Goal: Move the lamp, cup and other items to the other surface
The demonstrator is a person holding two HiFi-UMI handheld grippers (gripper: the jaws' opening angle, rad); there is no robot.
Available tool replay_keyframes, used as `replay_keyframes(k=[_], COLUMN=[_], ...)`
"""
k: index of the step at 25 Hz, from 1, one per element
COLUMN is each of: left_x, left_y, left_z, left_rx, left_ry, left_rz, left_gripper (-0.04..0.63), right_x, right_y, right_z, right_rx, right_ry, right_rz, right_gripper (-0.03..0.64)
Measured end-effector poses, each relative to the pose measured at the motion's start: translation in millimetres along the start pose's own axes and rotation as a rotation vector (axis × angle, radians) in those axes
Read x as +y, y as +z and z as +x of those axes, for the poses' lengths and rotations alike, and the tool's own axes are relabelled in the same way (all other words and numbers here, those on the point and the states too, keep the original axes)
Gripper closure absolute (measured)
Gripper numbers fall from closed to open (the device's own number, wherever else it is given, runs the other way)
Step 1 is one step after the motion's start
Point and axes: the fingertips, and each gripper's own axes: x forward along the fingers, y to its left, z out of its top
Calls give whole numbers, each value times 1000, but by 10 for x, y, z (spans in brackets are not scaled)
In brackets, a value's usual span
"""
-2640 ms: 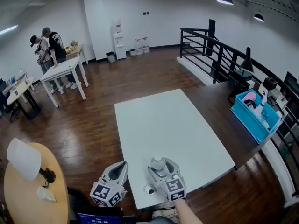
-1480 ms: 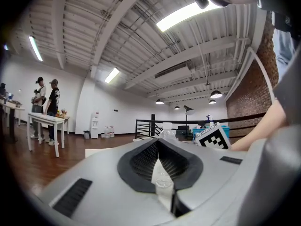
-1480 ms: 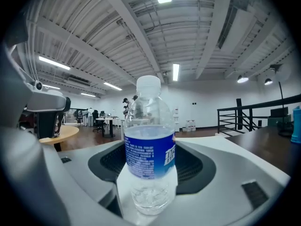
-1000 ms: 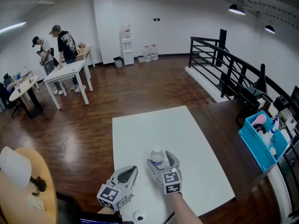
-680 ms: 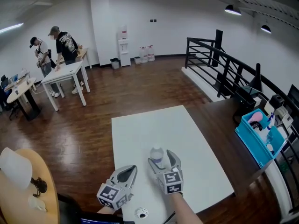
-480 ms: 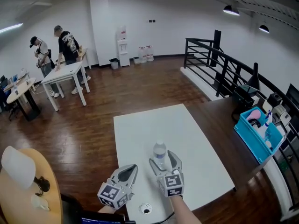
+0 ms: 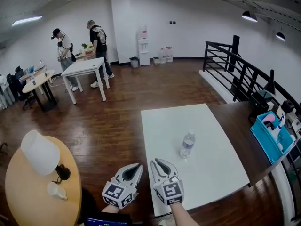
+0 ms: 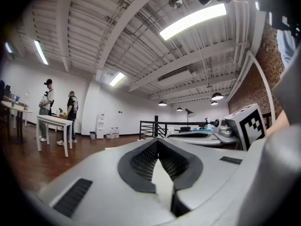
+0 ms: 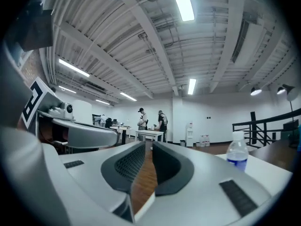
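Bottle is set on the white table. Right gripper's empty jaws have just been closing, barely apart now; left gripper is held together, empty. Lamp and cup are probably to be fetched next.

Left gripper, at 7 o'clock, points toward 1 o'clock, jaws together and empty. Right gripper, at 6 o'clock, points toward 12; its jaws have just been closing to a slim gap, nothing between
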Motion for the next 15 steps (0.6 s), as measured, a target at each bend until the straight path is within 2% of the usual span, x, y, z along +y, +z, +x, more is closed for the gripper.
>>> replay_keyframes(k=[5, 9, 15], left_x=[523, 915, 1196], left_y=[25, 7, 28], left_z=[-726, -1319, -1917], left_rx=[-22, -38, -39], left_ry=[144, 256, 363], left_rz=[12, 12, 19], left_gripper=[581, 581, 583], right_x=[1068, 1864, 2556], right_y=[158, 273, 294], right_z=[293, 462, 549], right_rx=[-64, -61, -66], right_ry=[175, 320, 446], right_rz=[15, 27, 26], right_gripper=[614, 615, 616])
